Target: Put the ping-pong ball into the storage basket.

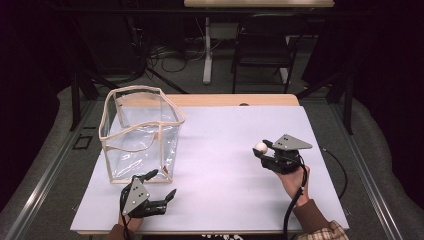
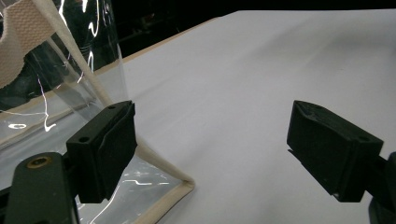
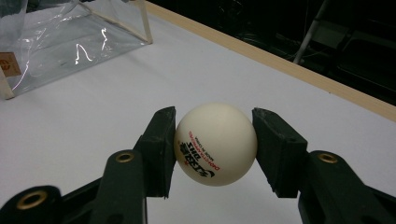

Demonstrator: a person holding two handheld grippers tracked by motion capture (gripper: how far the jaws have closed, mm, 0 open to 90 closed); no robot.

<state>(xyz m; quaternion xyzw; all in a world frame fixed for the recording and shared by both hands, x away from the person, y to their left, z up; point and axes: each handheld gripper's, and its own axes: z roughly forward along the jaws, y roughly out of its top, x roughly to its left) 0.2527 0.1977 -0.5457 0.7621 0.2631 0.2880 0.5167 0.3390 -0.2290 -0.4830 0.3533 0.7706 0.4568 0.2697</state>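
Note:
A white ping-pong ball [image 3: 215, 143] with red and black print sits clamped between the two black jaws of my right gripper [image 3: 214, 148]. In the high view that gripper [image 1: 264, 149] is held above the right part of the white table, the ball [image 1: 260, 147] at its tip. A clear plastic bag with cream trim [image 1: 141, 131] stands open-topped at the left of the table. My left gripper [image 1: 161, 184] rests low by the bag's near corner, jaws wide apart with nothing between them. In the left gripper view its left fingertip [image 2: 108, 144] lies against the bag's bottom corner [image 2: 184, 187].
The white table sheet [image 1: 225, 190] spreads between both hands. A wooden table edge [image 1: 235, 99] runs along the far side. Beyond it stand a dark folding chair [image 1: 264, 45] and a white table leg [image 1: 207, 50] among floor cables. A black cable [image 1: 295, 205] trails from the right gripper.

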